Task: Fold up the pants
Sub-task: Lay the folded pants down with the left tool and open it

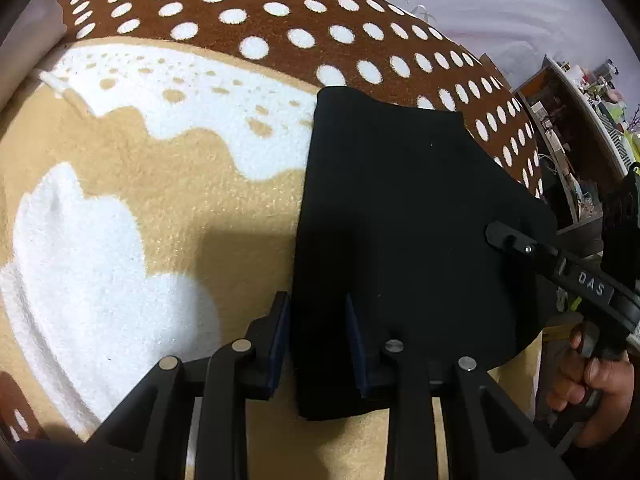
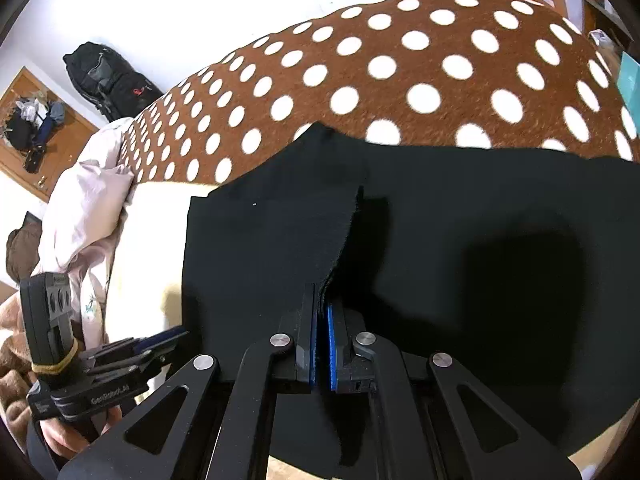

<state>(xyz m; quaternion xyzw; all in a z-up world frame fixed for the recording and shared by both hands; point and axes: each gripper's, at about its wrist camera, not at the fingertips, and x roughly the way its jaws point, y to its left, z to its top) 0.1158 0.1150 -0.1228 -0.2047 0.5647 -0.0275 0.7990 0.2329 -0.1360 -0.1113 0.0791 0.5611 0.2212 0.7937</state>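
Pants (image 1: pixel 400 208) lie folded on the bed's blanket (image 1: pixel 160 200), centre right. Right gripper (image 2: pixel 322 340) fingers pinch a raised fabric edge, likely for folding; left gripper (image 1: pixel 318 340) fingers stand apart, straddling the edge.

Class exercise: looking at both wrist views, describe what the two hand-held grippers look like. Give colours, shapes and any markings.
Both are black. The left gripper has flat fingers with dark blue pads, angular link arms with triangular cut-outs, and round silver pivot pins. The right gripper is built the same, with brighter blue pads. From the left view its arm carries a plate lettered DAS. A yellow rubber band wraps the left gripper's body in the right view.
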